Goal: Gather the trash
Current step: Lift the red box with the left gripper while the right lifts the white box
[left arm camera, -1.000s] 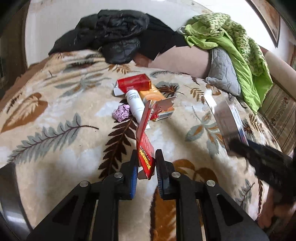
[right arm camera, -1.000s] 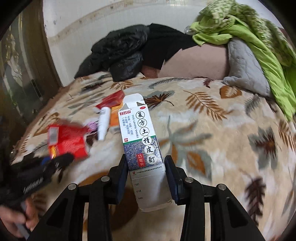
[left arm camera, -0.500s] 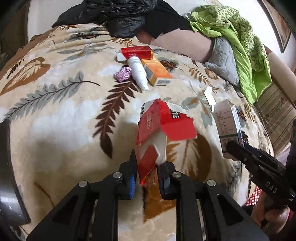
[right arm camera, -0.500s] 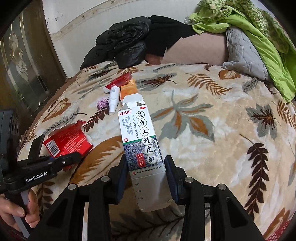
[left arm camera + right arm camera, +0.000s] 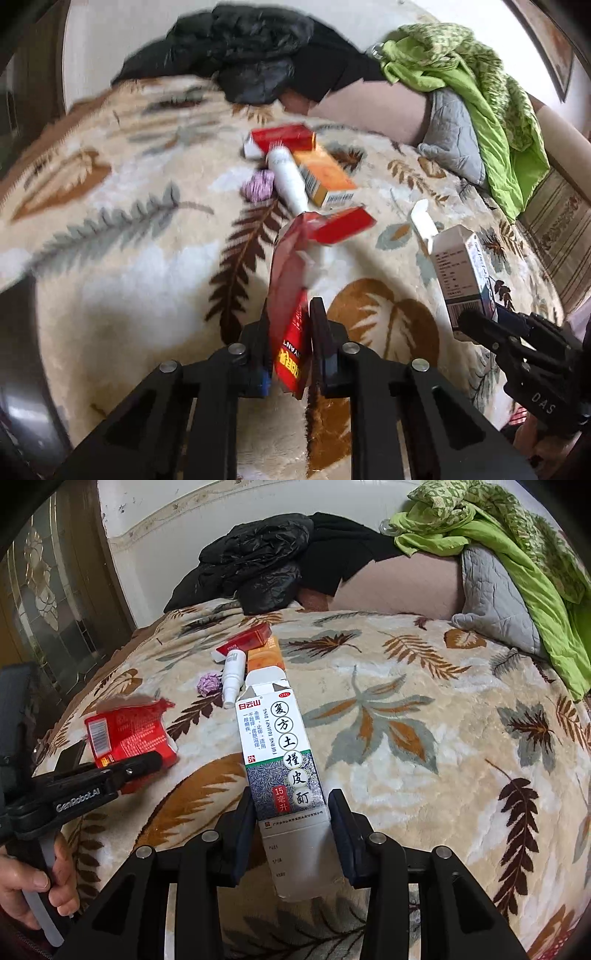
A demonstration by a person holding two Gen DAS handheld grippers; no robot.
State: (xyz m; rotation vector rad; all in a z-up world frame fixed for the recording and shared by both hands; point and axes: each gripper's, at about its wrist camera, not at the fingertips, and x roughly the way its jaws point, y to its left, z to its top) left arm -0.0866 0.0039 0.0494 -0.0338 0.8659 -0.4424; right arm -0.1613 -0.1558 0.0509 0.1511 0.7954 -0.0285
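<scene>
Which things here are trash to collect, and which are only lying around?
Trash: torn red packet in left gripper; white carton in right gripper; red box, orange box, white tube, purple wad.
Lying around: black jacket, green cloth, grey pillow.

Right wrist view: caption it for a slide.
Right gripper clamps a white medicine carton above the leaf-print blanket; left gripper holds a torn red box.

My way across near bed blanket point(image 5: 424, 775) open, right half bare. Mid-bed cluster blocks far-left path: red box point(image 5: 245, 641), orange box point(image 5: 323, 175), white tube point(image 5: 233, 677), purple wad point(image 5: 207, 684) packed touching. Black jackets point(image 5: 255, 561), grey pillow point(image 5: 491, 602), green cloth point(image 5: 517, 554) close off bed's far edge.
</scene>
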